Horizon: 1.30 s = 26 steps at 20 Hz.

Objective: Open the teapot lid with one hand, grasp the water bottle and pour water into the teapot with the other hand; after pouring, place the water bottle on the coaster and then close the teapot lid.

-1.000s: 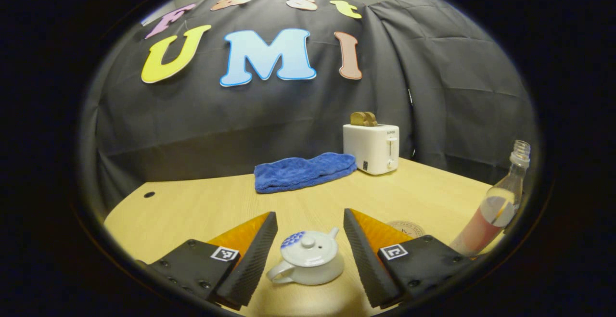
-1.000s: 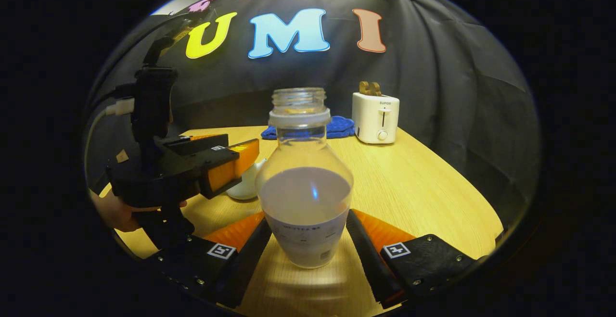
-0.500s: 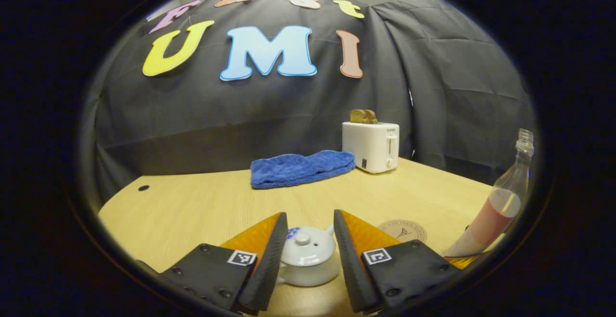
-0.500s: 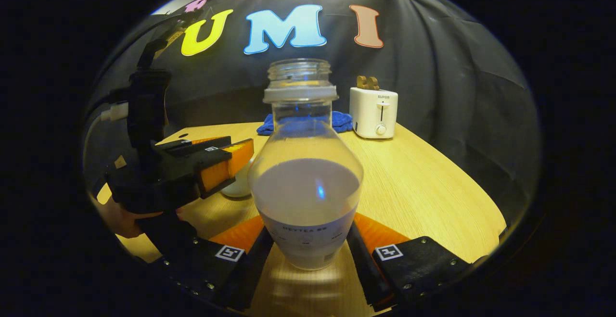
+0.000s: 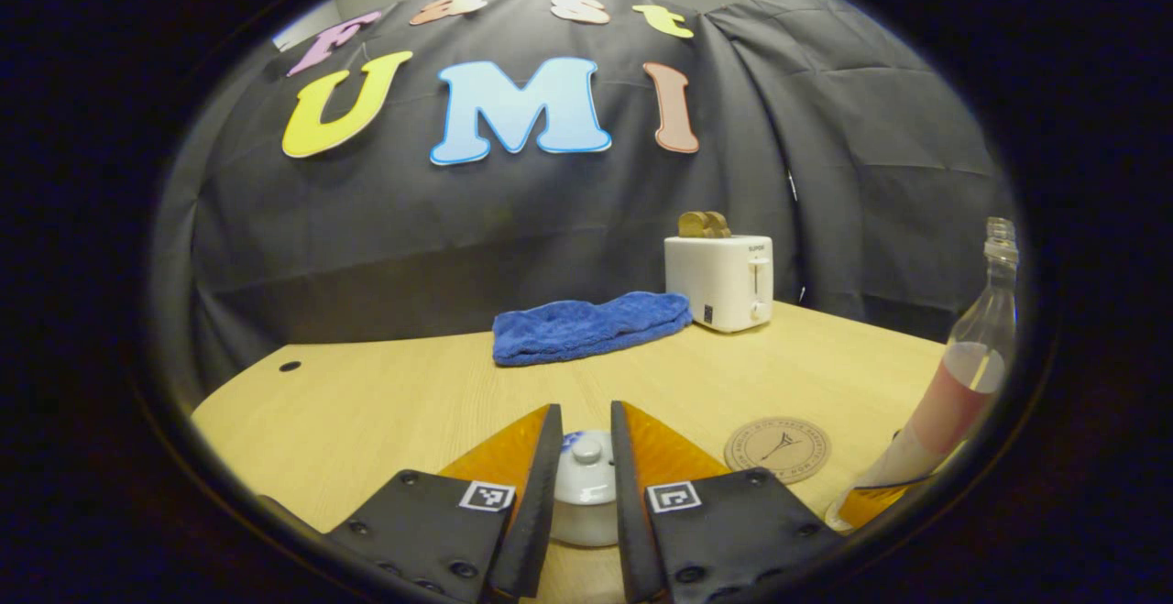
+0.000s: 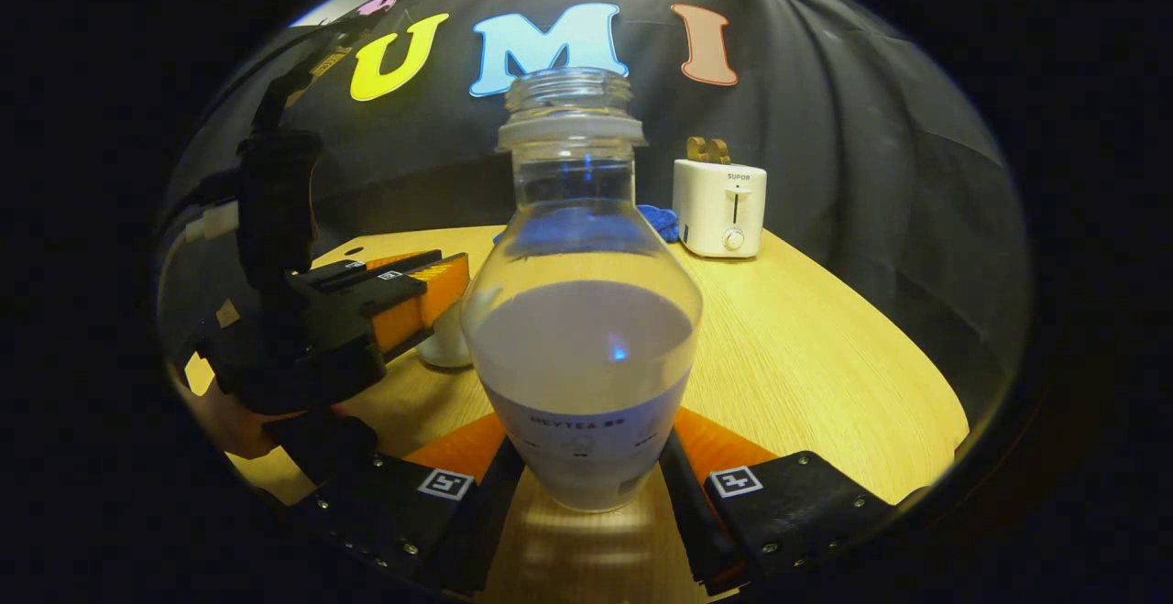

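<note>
— Teapot [image 5: 584, 492] first: where is it, and what am I holding?

— It sits on the tabletop [image 5: 385, 402], low in the left gripper view, right between my left gripper [image 5: 583, 457] fingers. The fingers stand close on either side of the lid [image 5: 586, 471], round its knob. I think they are touching the lid, but the contact is hidden behind the fingers, so I cannot tell for sure whether they are clamped.

— And the other hand?

— In the right gripper view the water bottle [image 6: 582, 311] stands upright between my right gripper [image 6: 586, 485] fingers, both pressed against its lower body. It is uncapped and about half full. The base looks close to the tabletop, perhaps resting on it.

— So which step?

— Opening the lid, I judge. The lid is not yet off, and no pouring can start until it is.

— Next move?

— Make the grip on the lid firm, then lift straight up and hold it aside, clear of the opening. Then I bring the bottle over and tilt its neck toward the pot.

— Hand poses?

— The left gripper points forward and slightly down, low over the teapot; a hand [image 6: 229, 416] holds it from below. The right one is level, behind the bottle. The coaster [image 5: 777, 448] lies between teapot and bottle.
</note>
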{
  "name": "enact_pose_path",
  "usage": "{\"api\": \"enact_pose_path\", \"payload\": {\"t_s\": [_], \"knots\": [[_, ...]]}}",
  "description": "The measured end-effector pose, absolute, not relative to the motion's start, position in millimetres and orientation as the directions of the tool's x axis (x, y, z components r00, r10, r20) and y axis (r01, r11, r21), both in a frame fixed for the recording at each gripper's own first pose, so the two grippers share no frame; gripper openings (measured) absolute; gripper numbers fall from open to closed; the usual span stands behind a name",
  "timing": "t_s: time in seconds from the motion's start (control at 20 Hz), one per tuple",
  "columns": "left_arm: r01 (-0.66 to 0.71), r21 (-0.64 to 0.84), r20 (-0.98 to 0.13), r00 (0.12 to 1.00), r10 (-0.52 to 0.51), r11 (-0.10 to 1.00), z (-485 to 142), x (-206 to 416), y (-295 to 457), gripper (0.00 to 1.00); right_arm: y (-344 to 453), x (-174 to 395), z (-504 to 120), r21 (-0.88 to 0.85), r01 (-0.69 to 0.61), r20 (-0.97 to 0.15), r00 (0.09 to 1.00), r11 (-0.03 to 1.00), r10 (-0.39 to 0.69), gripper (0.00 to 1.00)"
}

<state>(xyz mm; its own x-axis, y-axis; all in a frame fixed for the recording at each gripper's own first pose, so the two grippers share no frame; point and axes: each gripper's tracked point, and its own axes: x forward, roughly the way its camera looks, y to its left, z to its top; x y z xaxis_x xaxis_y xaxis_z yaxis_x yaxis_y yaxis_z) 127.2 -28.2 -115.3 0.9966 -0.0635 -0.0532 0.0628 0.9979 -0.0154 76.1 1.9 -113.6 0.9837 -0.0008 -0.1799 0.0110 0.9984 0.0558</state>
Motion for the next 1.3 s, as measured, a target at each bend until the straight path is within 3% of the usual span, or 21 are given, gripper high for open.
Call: {"api": "enact_pose_path", "payload": {"t_s": [0.05,0.2,0.3,0.5,0.55,0.95,1.3], "knots": [[0.061,-0.012,-0.051,0.997,-0.062,0.998,-115.3,126.8,-28.0,0.39,2.4,76.3,-115.0,0.061,0.011,-0.179,0.984,0.998,0.000,0.78],[0.036,0.008,-0.044,0.998,-0.035,0.999,-115.5,128.1,-22.6,0.34,1.9,78.4,-121.1,0.082,0.015,-0.202,0.979,0.997,0.002,0.79],[0.024,0.018,-0.045,0.999,-0.023,1.000,-113.0,125.4,-22.4,0.21,1.0,82.7,-120.3,0.091,0.016,-0.201,0.980,0.996,0.003,0.80],[0.023,0.035,-0.043,0.999,-0.021,0.999,-114.5,130.1,-24.6,0.17,-0.8,81.5,-122.5,0.050,0.017,-0.226,0.974,0.999,-0.005,0.78],[0.027,0.039,-0.048,0.999,-0.025,0.999,-112.7,129.6,-24.5,0.12,-1.1,82.4,-123.2,0.043,0.016,-0.240,0.971,0.999,-0.005,0.76],[0.061,-0.027,-0.085,0.994,-0.063,0.998,-107.4,129.7,-24.0,0.10,-11.6,82.4,-122.0,-0.046,0.044,-0.331,0.942,0.998,-0.057,0.71],[0.040,-0.055,-0.070,0.997,-0.043,0.998,-96.2,127.5,-16.8,0.08,-19.2,80.2,-107.2,-0.097,0.029,-0.343,0.937,0.995,-0.060,0.74]]}}
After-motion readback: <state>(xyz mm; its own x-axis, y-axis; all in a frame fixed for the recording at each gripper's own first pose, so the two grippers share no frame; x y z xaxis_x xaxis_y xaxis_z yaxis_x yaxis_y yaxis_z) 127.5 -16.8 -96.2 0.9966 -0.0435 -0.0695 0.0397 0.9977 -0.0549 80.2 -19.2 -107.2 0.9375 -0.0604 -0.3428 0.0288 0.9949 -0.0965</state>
